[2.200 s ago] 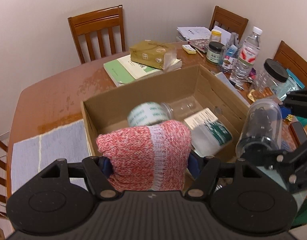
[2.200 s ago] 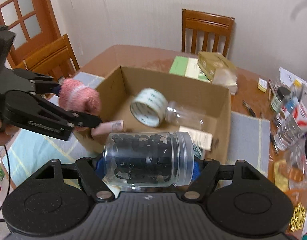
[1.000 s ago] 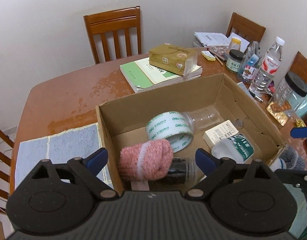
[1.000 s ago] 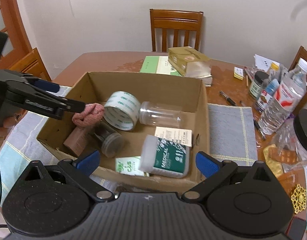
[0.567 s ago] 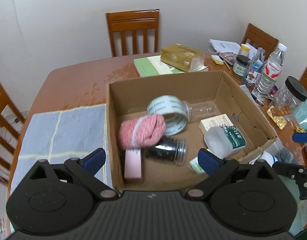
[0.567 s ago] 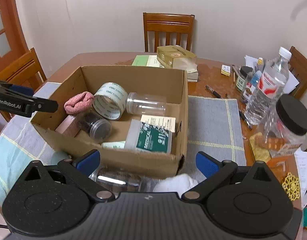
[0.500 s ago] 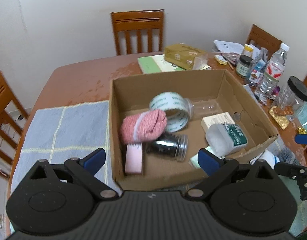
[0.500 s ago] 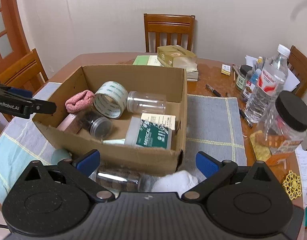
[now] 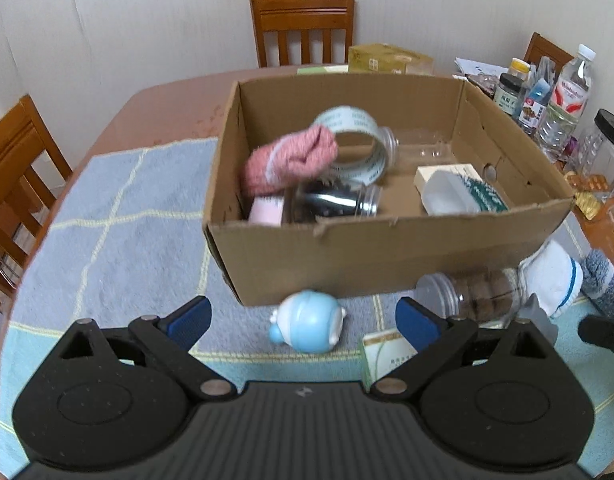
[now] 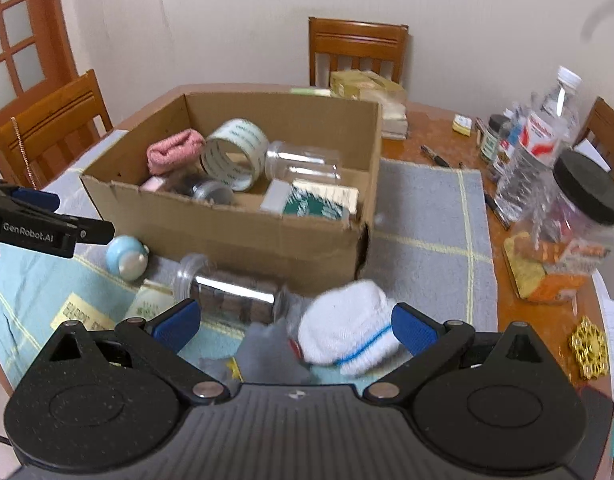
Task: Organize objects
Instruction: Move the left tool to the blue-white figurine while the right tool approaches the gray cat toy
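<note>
**Brown box half full, more things wait outside**

Cardboard box (image 9: 387,256) on the table (image 9: 155,104) already holds a pink sock (image 9: 287,160), tape (image 9: 359,148) and jars. Both left tongs (image 9: 303,316) and right tongs (image 10: 295,320) gape wide, holding nothing. Next, I think, comes grabbing the white sock (image 10: 347,332) or blue toy (image 9: 307,326). One tong arm reads "GenRobot.AI".

Pink sock (image 9: 289,158), brown cardboard box (image 9: 387,248), white blue-striped sock (image 10: 347,328), pale-blue toy (image 9: 309,326)
</note>
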A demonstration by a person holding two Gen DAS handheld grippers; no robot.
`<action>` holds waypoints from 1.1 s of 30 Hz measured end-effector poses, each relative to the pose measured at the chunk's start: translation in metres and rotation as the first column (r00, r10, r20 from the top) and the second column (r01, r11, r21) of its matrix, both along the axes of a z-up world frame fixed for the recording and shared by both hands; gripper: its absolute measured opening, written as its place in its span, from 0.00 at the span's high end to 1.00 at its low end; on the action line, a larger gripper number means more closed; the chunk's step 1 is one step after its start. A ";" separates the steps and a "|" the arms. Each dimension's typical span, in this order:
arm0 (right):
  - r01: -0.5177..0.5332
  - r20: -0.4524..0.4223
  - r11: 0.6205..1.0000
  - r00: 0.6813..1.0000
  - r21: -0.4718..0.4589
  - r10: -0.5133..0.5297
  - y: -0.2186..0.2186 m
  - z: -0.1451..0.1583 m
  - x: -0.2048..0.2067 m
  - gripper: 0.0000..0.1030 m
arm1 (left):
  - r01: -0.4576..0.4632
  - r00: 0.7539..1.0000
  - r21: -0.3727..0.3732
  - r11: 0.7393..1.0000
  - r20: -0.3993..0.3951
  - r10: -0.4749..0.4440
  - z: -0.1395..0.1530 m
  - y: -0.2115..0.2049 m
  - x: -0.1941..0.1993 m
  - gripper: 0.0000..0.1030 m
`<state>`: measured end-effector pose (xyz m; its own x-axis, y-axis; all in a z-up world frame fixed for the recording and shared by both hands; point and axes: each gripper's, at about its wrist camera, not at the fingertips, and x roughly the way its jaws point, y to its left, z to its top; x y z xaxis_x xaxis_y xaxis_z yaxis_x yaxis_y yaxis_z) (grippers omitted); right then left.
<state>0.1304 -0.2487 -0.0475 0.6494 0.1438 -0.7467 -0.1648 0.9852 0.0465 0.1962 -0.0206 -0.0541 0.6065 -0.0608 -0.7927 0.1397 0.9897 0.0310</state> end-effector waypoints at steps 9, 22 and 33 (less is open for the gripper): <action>0.056 -0.095 0.998 0.994 0.013 -0.055 0.009 -0.030 -0.018 0.00 | -0.034 0.999 -0.044 0.998 -0.003 0.033 -0.026 0.011 0.006 0.04; 0.088 -0.120 0.996 0.989 -0.010 -0.088 0.026 -0.037 -0.023 0.00 | 0.032 0.999 -0.083 0.996 0.002 -0.032 -0.046 0.018 0.018 0.05; 0.112 -0.144 0.993 0.983 -0.029 -0.115 0.033 -0.043 -0.017 0.00 | 0.066 0.997 -0.160 0.985 -0.038 -0.072 -0.063 0.037 0.031 0.12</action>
<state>0.1133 -0.2157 -0.0906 0.5450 0.0588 -0.8364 -0.0445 0.9982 0.0412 0.2267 0.0159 -0.1172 0.5618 -0.2281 -0.7952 0.2057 0.9696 -0.1328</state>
